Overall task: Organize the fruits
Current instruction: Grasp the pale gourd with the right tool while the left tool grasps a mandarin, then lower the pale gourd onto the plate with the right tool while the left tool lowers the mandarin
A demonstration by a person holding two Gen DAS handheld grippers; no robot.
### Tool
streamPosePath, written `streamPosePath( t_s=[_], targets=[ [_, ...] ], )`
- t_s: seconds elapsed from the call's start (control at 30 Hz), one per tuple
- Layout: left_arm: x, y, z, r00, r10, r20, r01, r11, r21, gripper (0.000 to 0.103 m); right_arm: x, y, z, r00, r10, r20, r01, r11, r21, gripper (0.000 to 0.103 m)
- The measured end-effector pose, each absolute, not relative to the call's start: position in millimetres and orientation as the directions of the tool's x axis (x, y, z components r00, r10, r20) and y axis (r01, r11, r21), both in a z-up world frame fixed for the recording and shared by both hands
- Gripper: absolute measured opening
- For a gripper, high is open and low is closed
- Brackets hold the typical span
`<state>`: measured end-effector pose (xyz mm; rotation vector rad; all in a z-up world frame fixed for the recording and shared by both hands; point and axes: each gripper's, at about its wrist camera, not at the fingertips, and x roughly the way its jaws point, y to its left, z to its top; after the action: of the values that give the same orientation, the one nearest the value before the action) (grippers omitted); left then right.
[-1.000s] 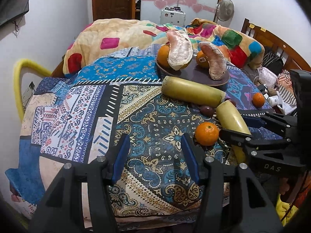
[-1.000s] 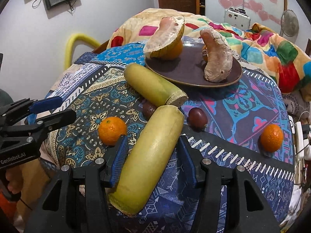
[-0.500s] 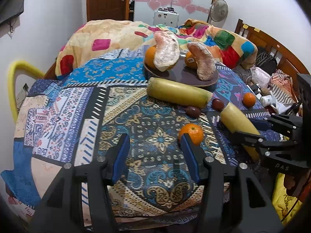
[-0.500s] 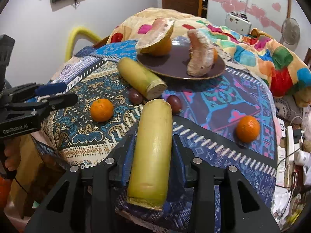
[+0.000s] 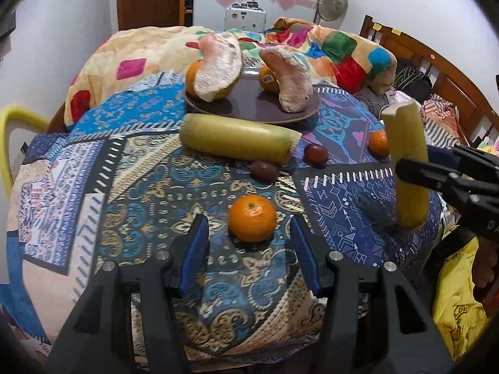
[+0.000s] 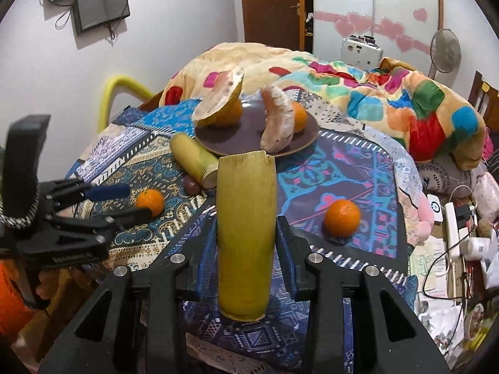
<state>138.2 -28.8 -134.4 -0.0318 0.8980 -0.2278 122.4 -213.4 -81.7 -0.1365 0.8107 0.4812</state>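
Observation:
A brown plate [image 5: 249,106] at the far side of the patterned cloth holds two pomelo pieces [image 5: 218,68] and oranges. One yellow-green stalk [image 5: 237,138] lies in front of it, with two dark plums [image 5: 263,170] beside it. My right gripper [image 6: 246,227] is shut on a second stalk [image 6: 246,233], which is lifted off the cloth and stands nearly upright. My left gripper [image 5: 249,233] is open, and a loose orange [image 5: 252,218] sits between its fingertips, untouched. Another orange [image 6: 341,218] rests on the cloth to the right.
A colourful quilt [image 5: 327,50] is heaped behind the plate. A yellow tube frame [image 5: 9,118] stands at the left and a wooden headboard [image 5: 436,71] at the right. Cables and a power strip [image 6: 452,227] clutter the floor beyond the right edge.
My right gripper closed on the stalk and raised it from lying flat to nearly upright. My left gripper moved forward until the orange came between its fingertips.

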Motion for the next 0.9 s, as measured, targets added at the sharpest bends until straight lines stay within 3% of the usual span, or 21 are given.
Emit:
streamPosePath(
  t_s=[0.2,0.5,0.9],
  targets=[
    [148,-32,-140,0.588,-0.214,-0.78,0.181,0.975,-0.131,0.034,129,-223,-82,0.594,0.365,-0.717,-0.443,0.892,0.088,0.034],
    [153,-19,-135,0.606,-0.234,-0.76,0.165,0.972,-0.168,0.033,138,-225,-80,0.604,0.376,-0.702,-0.434,0.895,0.106,0.034],
    [174,-5,-87,0.7,-0.213,-0.682,0.167,0.977,-0.134,0.033,164,-206,-62,0.63,0.403,-0.664,-0.45,0.886,0.111,0.034]
  ],
)
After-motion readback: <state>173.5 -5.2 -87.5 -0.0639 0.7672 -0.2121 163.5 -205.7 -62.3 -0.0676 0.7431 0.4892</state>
